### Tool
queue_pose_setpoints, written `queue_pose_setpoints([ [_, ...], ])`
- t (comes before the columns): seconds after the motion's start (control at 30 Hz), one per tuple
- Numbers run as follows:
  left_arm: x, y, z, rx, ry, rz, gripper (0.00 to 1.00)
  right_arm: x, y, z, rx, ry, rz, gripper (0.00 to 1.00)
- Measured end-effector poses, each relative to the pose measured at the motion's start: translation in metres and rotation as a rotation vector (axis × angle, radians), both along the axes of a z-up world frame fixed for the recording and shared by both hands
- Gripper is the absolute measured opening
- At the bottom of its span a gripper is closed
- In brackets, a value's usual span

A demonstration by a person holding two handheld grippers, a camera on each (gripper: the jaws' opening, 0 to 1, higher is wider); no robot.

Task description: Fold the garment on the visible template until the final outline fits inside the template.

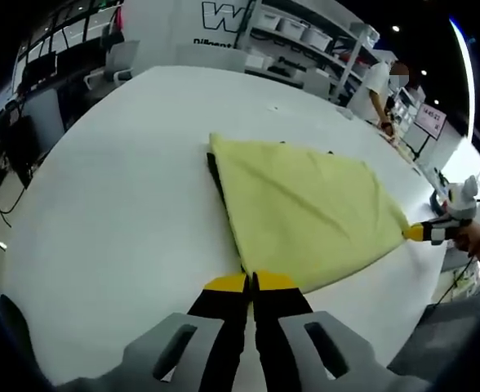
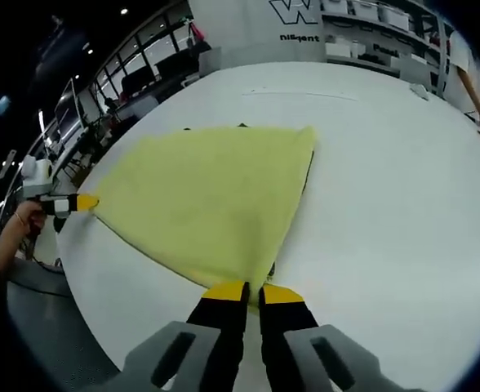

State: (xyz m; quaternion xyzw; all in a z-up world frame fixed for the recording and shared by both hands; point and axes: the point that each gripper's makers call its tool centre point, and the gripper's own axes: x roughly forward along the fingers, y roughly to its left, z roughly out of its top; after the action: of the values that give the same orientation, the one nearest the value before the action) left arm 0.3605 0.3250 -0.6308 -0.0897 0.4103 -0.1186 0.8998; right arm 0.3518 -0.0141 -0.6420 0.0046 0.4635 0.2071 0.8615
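Note:
A pale yellow garment (image 1: 301,208) lies folded into a rough triangle on the white table (image 1: 126,188). A thin dark strip of the template (image 1: 215,175) peeks out along the garment's left edge. My left gripper (image 1: 251,280) is shut on the garment's near corner. My right gripper (image 1: 414,233), held by a hand, pinches the far right corner. In the right gripper view the garment (image 2: 207,192) spreads ahead, with the right gripper (image 2: 253,288) shut on its near corner. There the left gripper (image 2: 87,202) holds the left tip, and the template (image 2: 308,175) shows along the right edge.
Office chairs (image 1: 113,61) stand by the table's far edge, with shelves (image 1: 305,33) of boxes behind them. A person (image 1: 375,90) stands at the back right. The table's edge (image 2: 77,269) runs close below the garment's left tip.

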Motion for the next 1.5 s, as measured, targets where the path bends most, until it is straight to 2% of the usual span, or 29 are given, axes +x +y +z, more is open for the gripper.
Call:
queue_pose_setpoints([
  [0.2, -0.004, 0.001, -0.002, 0.003, 0.008, 0.0, 0.03, -0.006, 0.0, -0.001, -0.008, 0.0, 0.005, 0.0],
  [0.4, -0.008, 0.002, -0.003, 0.036, 0.009, -0.019, 0.03, -0.009, 0.0, -0.001, -0.02, -0.007, 0.013, 0.0],
  [0.63, -0.007, 0.004, -0.007, 0.042, 0.017, -0.004, 0.06, -0.009, 0.001, -0.001, -0.042, -0.036, 0.047, 0.0],
  [0.77, -0.007, 0.006, -0.007, 0.023, 0.023, 0.023, 0.08, -0.007, 0.0, 0.0, -0.017, -0.038, 0.008, 0.01],
  [0.83, -0.008, 0.007, -0.006, 0.036, 0.026, 0.027, 0.11, -0.004, -0.002, 0.002, -0.027, -0.06, -0.011, 0.06],
  [0.9, -0.007, 0.01, -0.005, 0.078, 0.016, 0.007, 0.18, -0.001, -0.005, 0.004, -0.046, -0.08, -0.029, 0.19],
  [0.97, -0.008, 0.01, -0.004, 0.074, 0.014, 0.014, 0.25, 0.0, -0.004, 0.007, -0.034, -0.085, -0.038, 0.28],
  [1.07, -0.008, 0.008, -0.001, 0.059, 0.01, 0.016, 0.31, 0.001, -0.001, 0.016, -0.013, -0.106, -0.037, 0.36],
  [1.27, -0.013, 0.0, 0.019, 0.073, -0.036, -0.012, 0.5, 0.001, 0.006, 0.033, 0.001, -0.136, -0.031, 0.59],
  [1.5, -0.022, -0.009, 0.036, 0.072, -0.074, -0.033, 0.65, -0.005, 0.017, 0.055, 0.016, -0.166, -0.009, 0.71],
])
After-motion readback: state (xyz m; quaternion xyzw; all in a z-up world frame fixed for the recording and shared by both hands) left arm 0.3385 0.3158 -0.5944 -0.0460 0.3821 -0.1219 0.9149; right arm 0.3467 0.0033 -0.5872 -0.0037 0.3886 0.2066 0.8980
